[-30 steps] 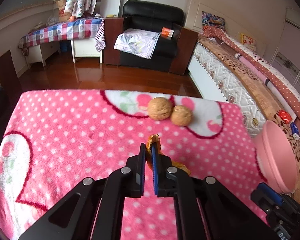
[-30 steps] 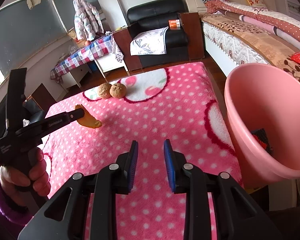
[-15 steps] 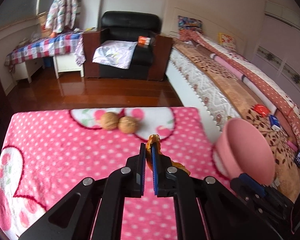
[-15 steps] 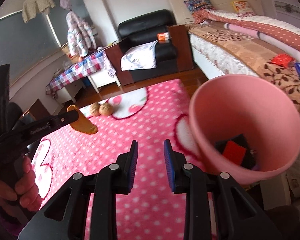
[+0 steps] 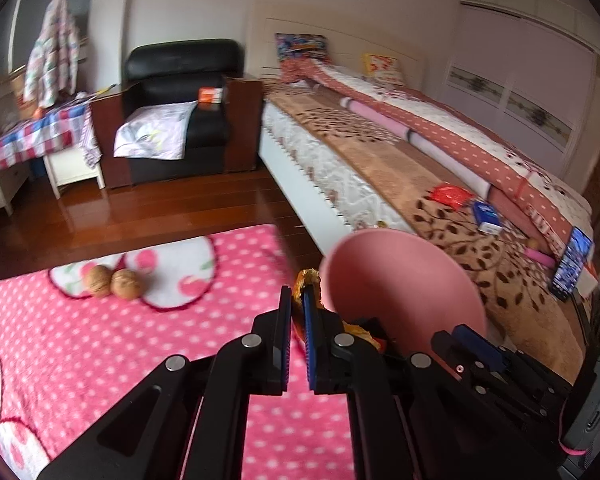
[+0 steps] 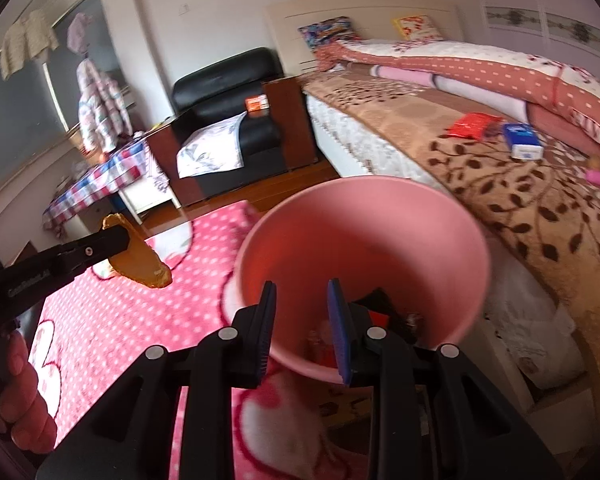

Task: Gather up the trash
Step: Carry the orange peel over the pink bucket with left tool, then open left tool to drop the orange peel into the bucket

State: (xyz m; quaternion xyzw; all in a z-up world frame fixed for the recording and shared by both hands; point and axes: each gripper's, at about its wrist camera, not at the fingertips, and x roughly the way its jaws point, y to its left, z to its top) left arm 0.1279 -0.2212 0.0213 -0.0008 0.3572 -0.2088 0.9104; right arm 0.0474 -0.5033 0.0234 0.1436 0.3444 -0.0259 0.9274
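Gripping orange peel (image 6: 138, 261), left claw (image 5: 297, 314) level beside pink bin (image 6: 364, 240).

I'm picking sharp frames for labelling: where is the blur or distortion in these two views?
Left wrist view: the pink polka-dot blanket is smeared, the pink plastic bucket soft, the left tool crisp. Right wrist view: bucket rim blurred, orange peel scrap fairly sharp. Both show fisheye bending.

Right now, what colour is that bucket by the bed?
Pink bucket, seen best in the right wrist view.

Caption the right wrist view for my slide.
Left claw carries a peel toward the pink bucket; right claw open.
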